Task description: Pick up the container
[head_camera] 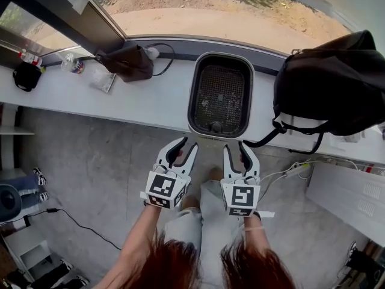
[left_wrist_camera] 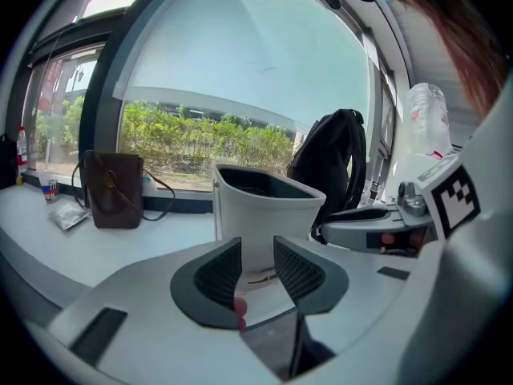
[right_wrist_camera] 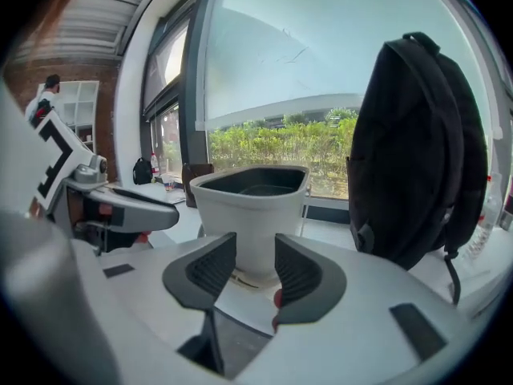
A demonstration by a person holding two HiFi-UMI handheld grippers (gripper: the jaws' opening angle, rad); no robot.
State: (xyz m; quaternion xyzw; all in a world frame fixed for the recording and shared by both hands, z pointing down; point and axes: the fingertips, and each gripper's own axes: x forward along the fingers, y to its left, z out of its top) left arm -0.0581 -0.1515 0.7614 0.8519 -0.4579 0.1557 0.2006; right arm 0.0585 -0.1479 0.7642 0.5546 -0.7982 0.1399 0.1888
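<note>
The left gripper [head_camera: 183,144] and right gripper [head_camera: 237,148] are held released, jaws apart and empty, before the white container [head_camera: 219,95]; the print [left_wrist_camera: 260,278] at its base cannot be read.

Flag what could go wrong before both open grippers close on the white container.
1. The container sits at the front edge of the counter; an uneven nudge from the left gripper or right gripper could tip it off.
2. The strap of the backpack hangs just right of it, so the right gripper may snag it.
3. Its smooth walls narrow toward the base, so a low grip could slip.
</note>
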